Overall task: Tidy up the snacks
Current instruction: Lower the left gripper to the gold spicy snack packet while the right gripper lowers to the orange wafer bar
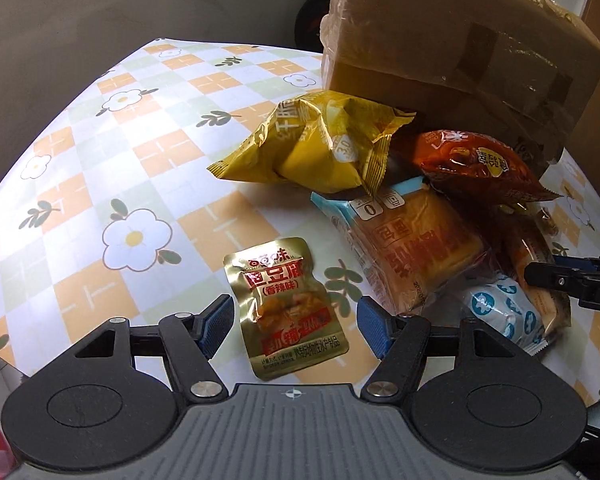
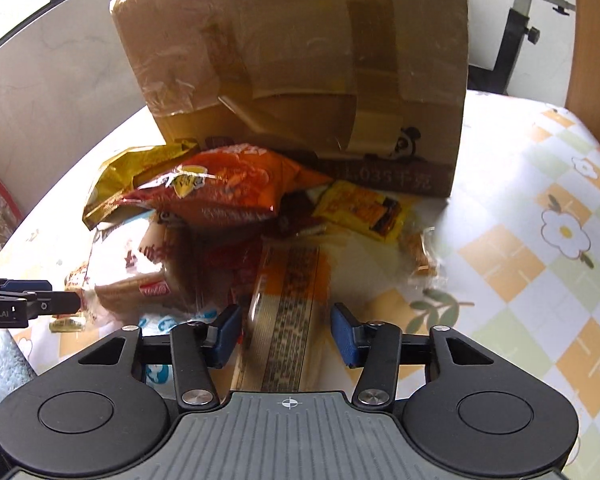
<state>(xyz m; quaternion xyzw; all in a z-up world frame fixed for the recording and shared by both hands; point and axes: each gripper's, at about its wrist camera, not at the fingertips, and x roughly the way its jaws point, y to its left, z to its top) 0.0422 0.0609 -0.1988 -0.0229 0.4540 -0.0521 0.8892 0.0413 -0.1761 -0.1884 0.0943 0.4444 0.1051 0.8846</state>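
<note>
Both tools gape wide: left tool [image 1: 294, 326] straddles one gold pouch [image 1: 288, 308], right tool [image 2: 286, 334] one long orange packet [image 2: 288, 300]; one cardboard box [image 2: 300, 68] behind.

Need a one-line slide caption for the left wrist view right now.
Open left gripper straddles a gold tofu packet lying apart from the snack pile on the floral tablecloth.
</note>
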